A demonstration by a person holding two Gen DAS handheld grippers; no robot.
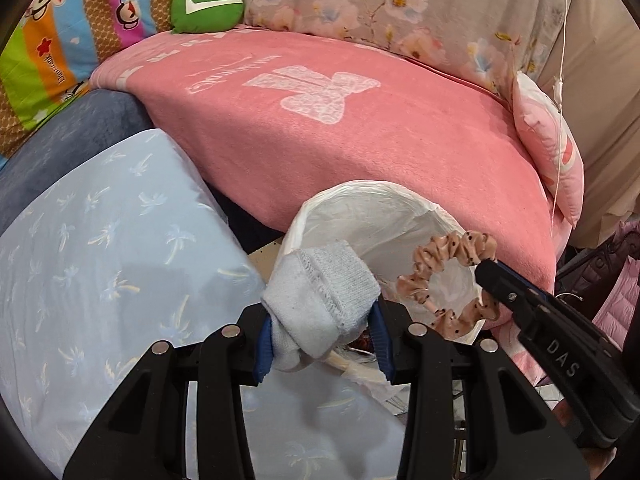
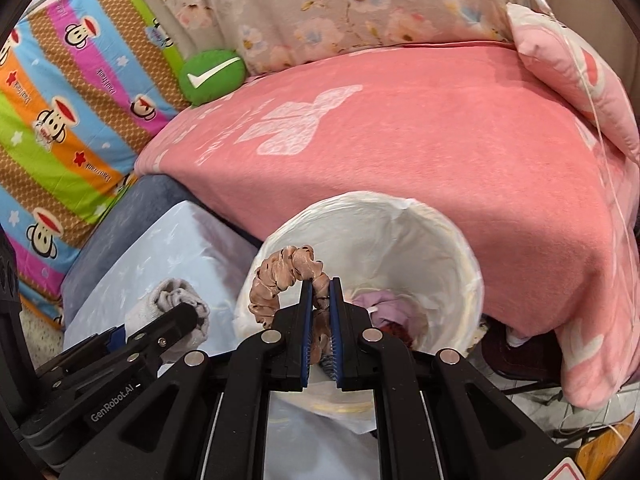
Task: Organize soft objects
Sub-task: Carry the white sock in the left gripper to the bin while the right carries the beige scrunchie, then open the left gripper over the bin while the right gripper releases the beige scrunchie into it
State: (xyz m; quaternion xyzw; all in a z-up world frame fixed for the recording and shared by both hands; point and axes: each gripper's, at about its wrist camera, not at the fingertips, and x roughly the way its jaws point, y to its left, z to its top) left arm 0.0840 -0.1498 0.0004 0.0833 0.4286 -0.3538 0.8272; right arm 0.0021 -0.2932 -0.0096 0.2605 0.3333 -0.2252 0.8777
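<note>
My left gripper (image 1: pixel 322 322) is shut on a rolled pale grey sock (image 1: pixel 320 300), held just over the near rim of a white-lined bin (image 1: pixel 360 200). In the right wrist view the same sock (image 2: pixel 176 296) and left gripper (image 2: pixel 192 320) show at the lower left. My right gripper (image 2: pixel 320 284) is shut on a peach dotted scrunchie (image 2: pixel 280 276), which hangs above the bin (image 2: pixel 440 232). From the left wrist view, the scrunchie (image 1: pixel 452 280) loops over the bin's mouth with the right gripper (image 1: pixel 490 276) clamped on it. Some purple and dark red cloth (image 2: pixel 384 308) lies in the bin.
A pink blanket (image 1: pixel 360 128) covers the bed behind the bin. A light blue pillow (image 1: pixel 100 248) lies to the left, over a dark blue cushion (image 1: pixel 80 120). A green check-mark cushion (image 1: pixel 208 8), a pink pillow (image 1: pixel 552 160) and floral bedding (image 1: pixel 400 0) sit further back.
</note>
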